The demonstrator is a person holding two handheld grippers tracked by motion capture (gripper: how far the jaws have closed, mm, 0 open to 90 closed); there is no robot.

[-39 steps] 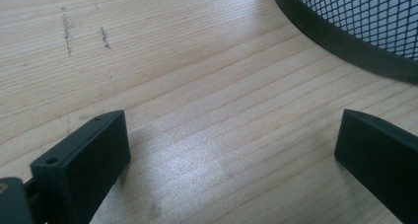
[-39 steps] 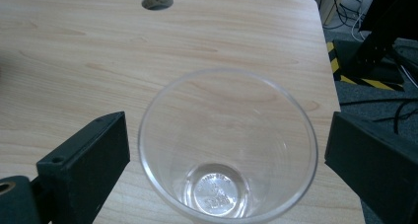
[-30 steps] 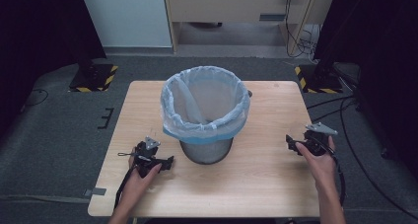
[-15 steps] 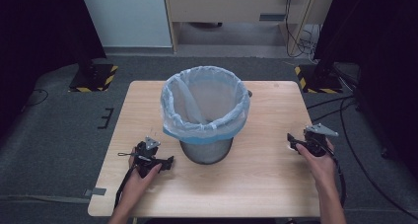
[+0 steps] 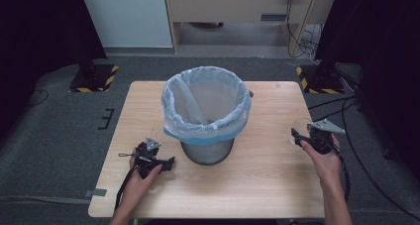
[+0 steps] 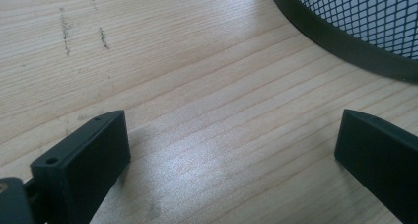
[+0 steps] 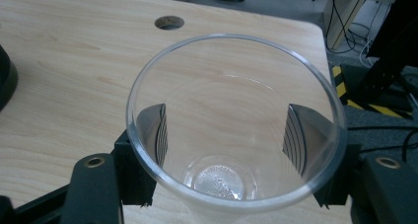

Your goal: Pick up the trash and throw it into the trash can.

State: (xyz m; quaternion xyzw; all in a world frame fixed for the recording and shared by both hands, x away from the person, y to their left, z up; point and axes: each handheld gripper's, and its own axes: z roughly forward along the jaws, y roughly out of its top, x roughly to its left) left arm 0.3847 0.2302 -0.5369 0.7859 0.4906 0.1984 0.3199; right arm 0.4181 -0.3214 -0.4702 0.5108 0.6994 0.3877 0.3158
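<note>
— Wooden table [image 5: 267, 185] on a grey floor, and what stands in the middle of it?

— A mesh bin [image 5: 206, 113] lined with a pale blue bag [image 5: 171, 108], mouth open upward, probably so things can be dropped in from either side.

— Where is the clear plastic cup [image 7: 231, 130]?

— Upright near the table's right edge, well apart from the bin. The right gripper [image 5: 303, 140] has just been closing its jaws, and its pads [image 7: 158, 131] now press the cup's walls from both sides, seemingly to lift it.

— And the left gripper [image 5: 166, 163]?

— Low over bare wood just beside the bin's base, jaws spread wide, nothing between them; it looks idle.
</note>
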